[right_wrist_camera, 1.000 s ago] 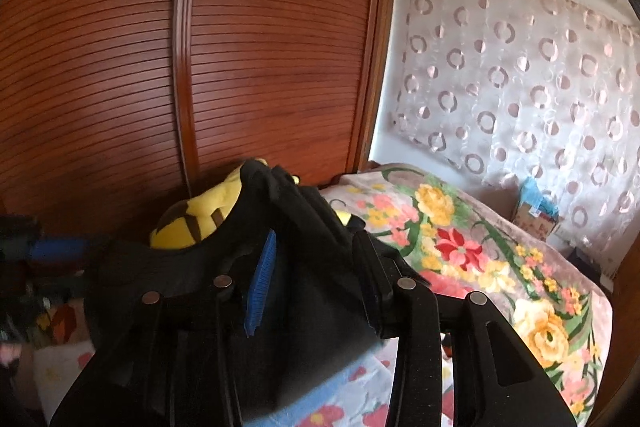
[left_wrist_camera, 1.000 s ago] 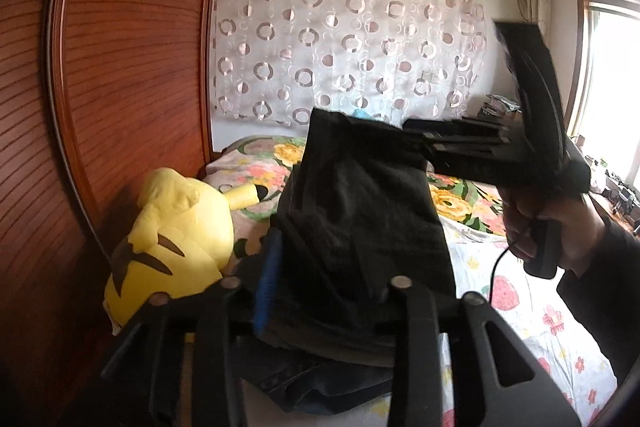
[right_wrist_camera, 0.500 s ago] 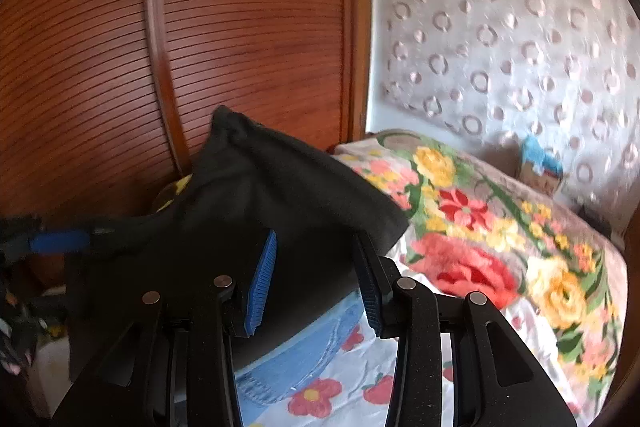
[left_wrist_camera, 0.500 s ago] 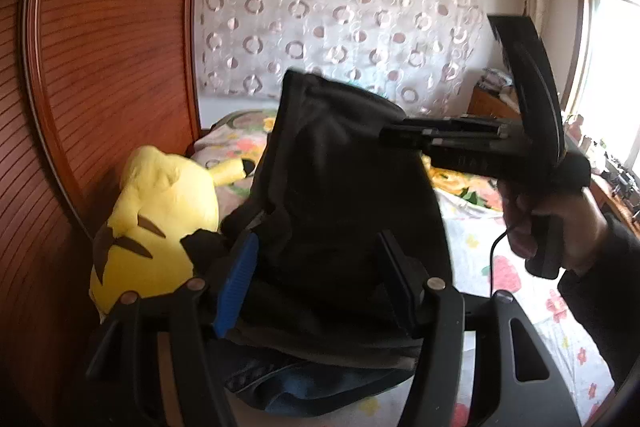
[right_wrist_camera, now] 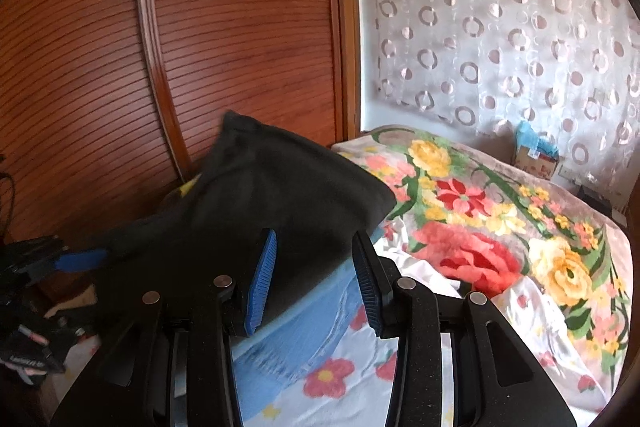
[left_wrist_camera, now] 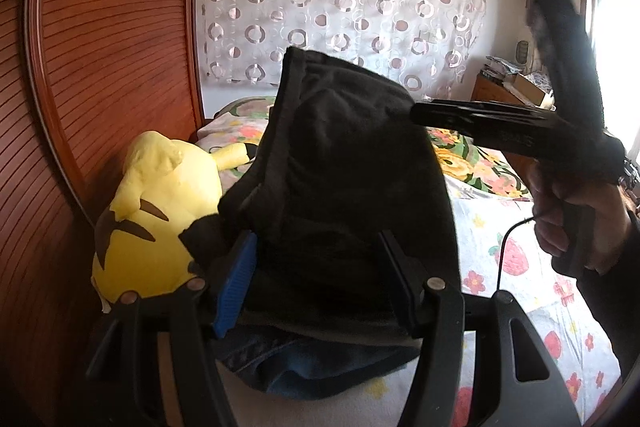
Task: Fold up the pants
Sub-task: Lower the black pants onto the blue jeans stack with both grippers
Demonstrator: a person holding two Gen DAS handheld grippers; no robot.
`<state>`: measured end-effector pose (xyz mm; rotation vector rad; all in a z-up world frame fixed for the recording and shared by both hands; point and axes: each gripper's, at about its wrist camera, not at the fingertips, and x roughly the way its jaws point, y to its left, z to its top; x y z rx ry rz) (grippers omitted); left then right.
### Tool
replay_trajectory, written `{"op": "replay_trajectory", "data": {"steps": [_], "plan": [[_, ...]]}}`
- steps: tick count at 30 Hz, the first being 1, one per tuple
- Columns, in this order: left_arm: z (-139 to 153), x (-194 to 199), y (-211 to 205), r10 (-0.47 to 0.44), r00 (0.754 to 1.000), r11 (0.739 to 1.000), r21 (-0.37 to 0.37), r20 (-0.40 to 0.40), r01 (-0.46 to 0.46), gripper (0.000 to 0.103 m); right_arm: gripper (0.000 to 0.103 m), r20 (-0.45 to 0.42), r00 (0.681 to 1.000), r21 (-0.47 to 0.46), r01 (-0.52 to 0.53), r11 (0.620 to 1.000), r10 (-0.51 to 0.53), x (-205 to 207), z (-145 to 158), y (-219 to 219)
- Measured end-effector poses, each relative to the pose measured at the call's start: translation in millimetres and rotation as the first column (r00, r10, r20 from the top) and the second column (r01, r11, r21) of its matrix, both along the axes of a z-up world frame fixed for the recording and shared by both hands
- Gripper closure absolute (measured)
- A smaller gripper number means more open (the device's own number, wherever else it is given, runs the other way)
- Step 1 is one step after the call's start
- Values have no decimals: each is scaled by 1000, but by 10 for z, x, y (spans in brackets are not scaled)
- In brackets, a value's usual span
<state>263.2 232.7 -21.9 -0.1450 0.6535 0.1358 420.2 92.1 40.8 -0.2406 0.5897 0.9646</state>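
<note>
The folded black pants rest on a stack of folded clothes, with blue denim under them. My left gripper is open, its fingers on either side of the near edge of the pants. In the right wrist view the black pants lie on light blue jeans. My right gripper is open at their near edge and holds nothing. It also shows in the left wrist view, at the pants' right side.
A yellow plush toy lies left of the stack against a brown slatted wardrobe. A floral blanket covers the far bed. The sheet has a strawberry print. A circle-patterned curtain hangs behind.
Both grippers have opened and let go of the black pants, which have settled lower onto the stack. The right gripper has drawn back from the cloth.
</note>
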Motion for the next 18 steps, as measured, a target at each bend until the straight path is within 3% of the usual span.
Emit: {"op": "replay_trajectory", "data": {"steps": [6, 18], "plan": [[125, -196, -177, -4, 1000, 998, 55, 19, 3, 43, 64, 39, 999, 26, 26, 999, -27, -480, 211, -331], [514, -717, -660, -75, 994, 994, 80, 85, 68, 43, 64, 86, 989, 76, 111, 991, -117, -1353, 523, -1112]]}}
